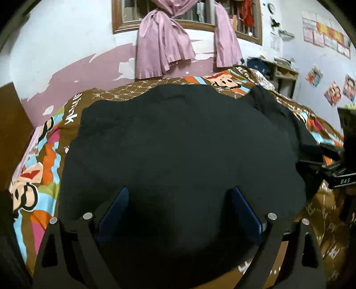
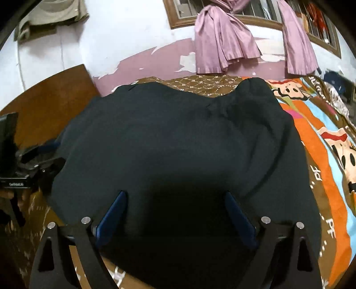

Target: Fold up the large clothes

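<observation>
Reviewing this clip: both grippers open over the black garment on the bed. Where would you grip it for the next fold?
Probably at the near hem of the black garment, one corner per gripper, coming in low from the near side. It lies flat on the bedsheet, so each open gripper, left and right, must pinch a free edge, not the flat middle.

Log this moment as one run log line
left claw open | right claw open | black garment flat on bedspread, unheld

garment [image 1: 178, 144]: dark matt cloth, soft | bedsheet [image 1: 44, 173]: printed cloth, matt | curtain [image 1: 162, 44] at 12 o'clock: pink cloth, slight sheen | window frame [image 1: 118, 20]: wood | left gripper [image 1: 180, 195] pads: blue, matt; pins: shiny metal
</observation>
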`<state>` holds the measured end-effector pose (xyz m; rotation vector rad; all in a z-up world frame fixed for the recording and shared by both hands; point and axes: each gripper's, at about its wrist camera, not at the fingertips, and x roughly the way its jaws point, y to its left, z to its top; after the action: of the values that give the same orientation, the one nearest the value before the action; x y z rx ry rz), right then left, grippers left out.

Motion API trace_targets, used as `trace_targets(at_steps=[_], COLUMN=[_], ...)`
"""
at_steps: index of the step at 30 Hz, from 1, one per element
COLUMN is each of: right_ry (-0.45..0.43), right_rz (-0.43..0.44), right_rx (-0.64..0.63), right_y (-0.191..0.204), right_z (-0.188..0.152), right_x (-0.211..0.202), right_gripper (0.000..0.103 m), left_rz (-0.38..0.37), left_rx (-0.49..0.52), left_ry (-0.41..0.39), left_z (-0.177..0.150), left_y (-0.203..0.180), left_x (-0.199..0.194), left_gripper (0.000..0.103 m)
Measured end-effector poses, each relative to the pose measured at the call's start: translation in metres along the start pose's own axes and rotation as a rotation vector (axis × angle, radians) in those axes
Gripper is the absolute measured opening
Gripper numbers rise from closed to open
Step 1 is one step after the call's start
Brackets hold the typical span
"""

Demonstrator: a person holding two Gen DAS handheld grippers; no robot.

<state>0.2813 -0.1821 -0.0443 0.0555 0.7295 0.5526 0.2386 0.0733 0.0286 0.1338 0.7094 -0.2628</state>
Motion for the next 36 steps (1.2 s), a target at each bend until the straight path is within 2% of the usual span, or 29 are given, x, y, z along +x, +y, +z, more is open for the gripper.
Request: trace_targets(at_steps=[5, 13, 16, 22, 26, 30, 36], right_ry=[0.023, 0.043, 0.042, 0.050, 0.071, 0.059, 0.074], right_rz=[-0.012, -0.146, -0.200, -0.274, -0.197, -0.193, -0.152], right_rx=[0.010, -0.001, 0.004, 0.011, 0.063, 0.058, 0.083], right_y=[-0.008, -0.025, -0.037, -0.059, -0.077, -0.075, -0.081], right_z=[0.035, 0.062, 0.069, 0.079, 0.074, 0.068, 0.065], right_x=[0.036, 0.075, 0.084, 0.095, 0.106, 0.110, 0.119], right_gripper=[0.090, 0.100, 0.101, 0.101, 0.103, 0.103, 0.103], left_rz=[0.040, 0.081, 0.080, 0.054, 0.022, -0.041, -0.026], left_rx=[-0.094, -0.113, -0.125, -0.150, -0.204, -0.239, -0.195], left_ry=[0.031, 0.066, 0.053, 0.077, 0.072, 0.102, 0.093], left_z=[0.023, 0.050, 0.057, 0.070, 0.072, 0.070, 0.067], left_y=[0.025, 0.055, 0.061, 0.076, 0.090, 0.098, 0.091], left_x=[0.028, 0.070, 0.077, 0.092, 0.096, 0.109, 0.116], left_gripper=[0.102, 0.102, 0.102, 0.102, 0.102, 0.102, 0.102])
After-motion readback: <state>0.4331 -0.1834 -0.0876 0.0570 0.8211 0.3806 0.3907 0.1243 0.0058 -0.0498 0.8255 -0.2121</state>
